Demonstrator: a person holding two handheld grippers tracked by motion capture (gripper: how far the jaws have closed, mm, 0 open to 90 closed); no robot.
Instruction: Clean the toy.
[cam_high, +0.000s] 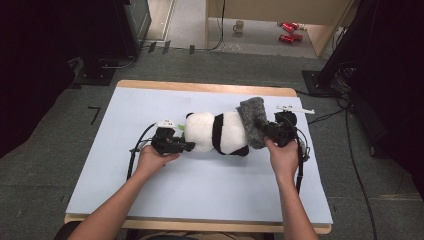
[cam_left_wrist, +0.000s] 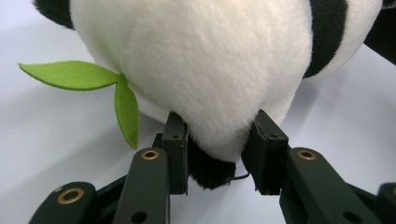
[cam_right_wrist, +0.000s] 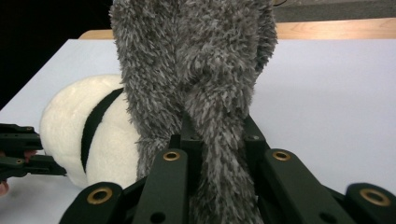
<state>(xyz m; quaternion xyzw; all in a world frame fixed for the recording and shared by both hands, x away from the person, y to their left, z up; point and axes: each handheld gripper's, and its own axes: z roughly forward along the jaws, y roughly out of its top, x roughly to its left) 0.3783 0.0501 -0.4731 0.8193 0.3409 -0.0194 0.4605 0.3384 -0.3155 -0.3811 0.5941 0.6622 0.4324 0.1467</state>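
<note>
Grey cap goes onto a toy panda

Left gripper (cam_left_wrist: 217, 154) clamps the panda (cam_high: 215, 132) between its jaws, steadying it; right gripper (cam_right_wrist: 217, 158) pinches the fuzzy grey cap (cam_right_wrist: 196, 70), stretched ahead of its jaws over the toy's end.

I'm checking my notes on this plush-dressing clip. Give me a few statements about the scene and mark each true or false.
1. The left tongs have the panda plush between their jaws. True.
2. The right tongs are shut on a red cloth. False: they pinch a grey fuzzy hat.
3. The panda stands upright on the table. False: it lies on its side.
4. A green felt leaf sticks out from the panda. True.
5. The grey hat lies far from the panda. False: it sits against one end of the plush.
</note>
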